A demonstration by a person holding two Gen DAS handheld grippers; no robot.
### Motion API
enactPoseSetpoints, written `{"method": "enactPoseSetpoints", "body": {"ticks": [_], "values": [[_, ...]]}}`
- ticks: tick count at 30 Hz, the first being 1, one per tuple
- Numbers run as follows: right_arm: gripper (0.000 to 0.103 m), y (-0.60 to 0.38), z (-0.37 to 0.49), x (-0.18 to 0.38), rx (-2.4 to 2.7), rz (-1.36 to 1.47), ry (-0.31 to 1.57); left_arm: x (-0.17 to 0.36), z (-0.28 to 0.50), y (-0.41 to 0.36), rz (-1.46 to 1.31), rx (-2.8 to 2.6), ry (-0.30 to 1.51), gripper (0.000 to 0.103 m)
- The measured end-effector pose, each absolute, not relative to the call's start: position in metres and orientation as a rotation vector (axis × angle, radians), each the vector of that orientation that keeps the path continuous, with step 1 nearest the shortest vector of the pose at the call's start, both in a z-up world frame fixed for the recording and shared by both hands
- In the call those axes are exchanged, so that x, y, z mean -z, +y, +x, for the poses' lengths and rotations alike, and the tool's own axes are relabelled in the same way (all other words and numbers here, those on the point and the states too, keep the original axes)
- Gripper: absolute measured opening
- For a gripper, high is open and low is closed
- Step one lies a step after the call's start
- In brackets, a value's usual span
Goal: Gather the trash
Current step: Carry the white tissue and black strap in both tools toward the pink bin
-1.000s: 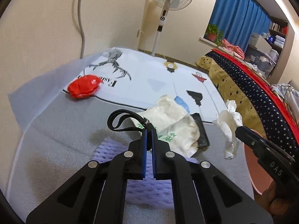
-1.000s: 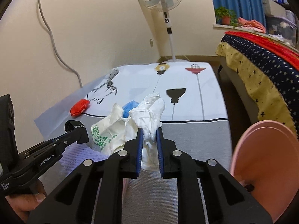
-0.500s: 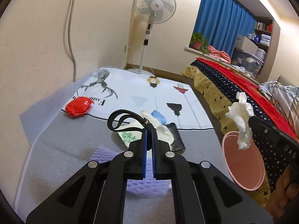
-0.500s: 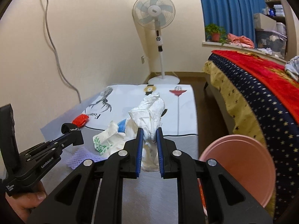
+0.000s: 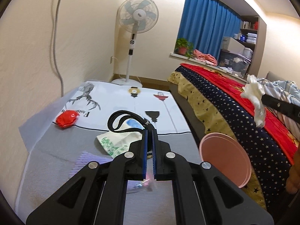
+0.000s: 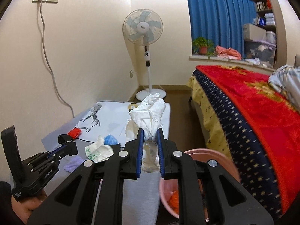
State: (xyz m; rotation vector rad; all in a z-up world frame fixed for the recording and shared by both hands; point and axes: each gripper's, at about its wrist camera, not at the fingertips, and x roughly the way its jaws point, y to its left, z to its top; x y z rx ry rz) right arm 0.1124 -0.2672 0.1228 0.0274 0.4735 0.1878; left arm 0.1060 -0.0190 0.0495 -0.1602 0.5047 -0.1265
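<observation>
Right hand-held gripper (image 6: pixel 150 138) pinches the crumpled white tissue wad (image 6: pixel 150 115) above the pink plastic bin (image 6: pixel 165 191); left hand-held gripper (image 5: pixel 149 132) clamps a black strap loop (image 5: pixel 123 121).

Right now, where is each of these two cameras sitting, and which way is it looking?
Left wrist view: sits on the left gripper, looking along its fingers over the mat toward the fan; the fingers pinch a black strap, and the right gripper's tip shows at the right edge.
Right wrist view: sits on the right gripper, facing the same corner; its fingers hold a white tissue wad above a pink bin, with the left gripper and hand at lower left.
Shared: fan, red wrapper, bin, bed.
</observation>
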Motion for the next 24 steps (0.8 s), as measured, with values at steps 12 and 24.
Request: {"method": "enactPoseSetpoints", "body": {"ticks": [12,24], "values": [[0.015,-0.329,0.103,-0.107,-0.063,0.098,0.469,-0.053,0.098,-0.058,-0.134,0.191,0.497,0.004],[0.015,-0.351,0.113,-0.096,0.003,0.122,0.477,-0.050,0.109,-0.097,-0.120,0.257,0.511,0.004]]}}
